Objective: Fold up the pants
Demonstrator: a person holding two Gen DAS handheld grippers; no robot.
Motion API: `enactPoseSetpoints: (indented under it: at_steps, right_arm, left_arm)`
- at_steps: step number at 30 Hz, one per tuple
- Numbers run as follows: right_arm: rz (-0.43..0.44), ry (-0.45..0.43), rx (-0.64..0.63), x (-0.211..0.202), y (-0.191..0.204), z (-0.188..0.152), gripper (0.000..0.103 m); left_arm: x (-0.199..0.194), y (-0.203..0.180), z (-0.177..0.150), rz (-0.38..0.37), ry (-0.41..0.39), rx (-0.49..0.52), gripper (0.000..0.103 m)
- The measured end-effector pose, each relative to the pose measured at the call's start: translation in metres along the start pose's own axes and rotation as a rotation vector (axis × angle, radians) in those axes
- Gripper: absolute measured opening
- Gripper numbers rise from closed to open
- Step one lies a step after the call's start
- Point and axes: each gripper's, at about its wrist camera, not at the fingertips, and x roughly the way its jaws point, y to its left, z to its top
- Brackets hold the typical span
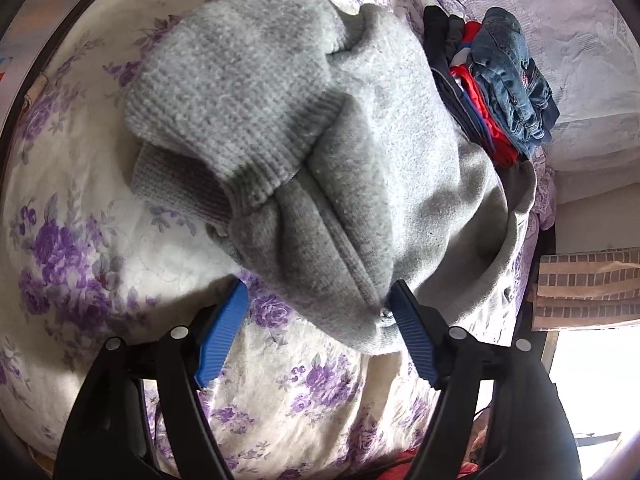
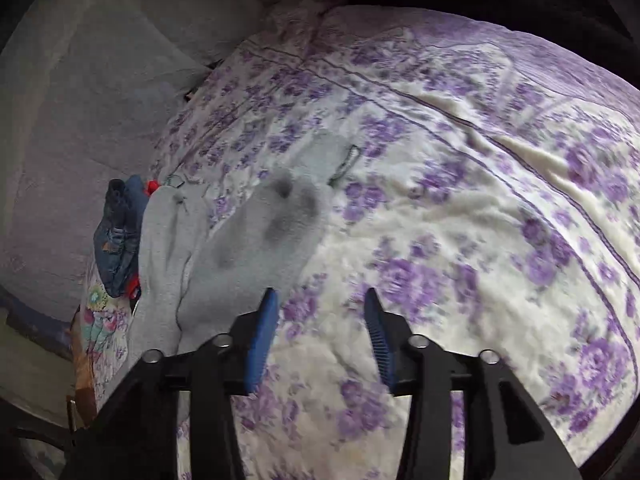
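The grey sweatpants (image 1: pixel 320 128) lie bunched on the purple-flowered blanket (image 1: pixel 72 208), a ribbed cuff folded over the middle. My left gripper (image 1: pixel 316 300) is open, its blue pads wide apart; the near fold of the pants lies between them, touching the right pad (image 1: pixel 412 336). In the right wrist view the pants (image 2: pixel 248 236) stretch away at left over the blanket (image 2: pixel 460 220). My right gripper (image 2: pixel 320 304) is open and empty above the blanket, just right of the pants' near end.
A pile of folded clothes with denim jeans (image 1: pixel 508 76) on top sits beside the pants; it also shows in the right wrist view (image 2: pixel 118 232). A phone (image 1: pixel 44 28) lies at the far left. A grey pillow (image 2: pixel 88 92) lies beyond.
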Motion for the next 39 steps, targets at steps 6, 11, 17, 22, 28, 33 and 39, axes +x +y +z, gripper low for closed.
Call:
enactPoseSetpoints:
  at_steps: [6,11,17,22,28,33,39]
  right_arm:
    - [0.113,0.09,0.193,0.067,-0.01,0.02,0.062]
    - [0.147,0.115,0.169,0.096,0.0,0.024,0.058]
    - [0.17,0.174,0.13,0.105,-0.003,0.009,0.014]
    - [0.205,0.198,0.187,0.111,-0.014,0.006,0.01]
    - [0.194,0.212,0.195,0.118,-0.008,0.012,0.013]
    - [0.21,0.195,0.192,0.111,-0.003,0.016,0.016]
    - [0.191,0.23,0.151,0.107,-0.003,0.009,0.016]
  left_arm:
    - [-0.009,0.017,-0.007,-0.056,-0.023,-0.053,0.071]
    - [-0.01,0.022,-0.013,-0.083,-0.033,-0.077,0.071]
    - [-0.033,0.036,-0.032,-0.062,-0.055,-0.083,0.074]
    - [-0.03,0.04,-0.032,-0.051,-0.067,-0.096,0.074]
    - [-0.014,-0.003,0.001,-0.095,-0.13,0.031,0.076]
    - [0.002,-0.003,0.029,-0.117,-0.134,-0.058,0.079]
    - [-0.018,-0.042,0.067,-0.069,0.033,-0.053,0.09]
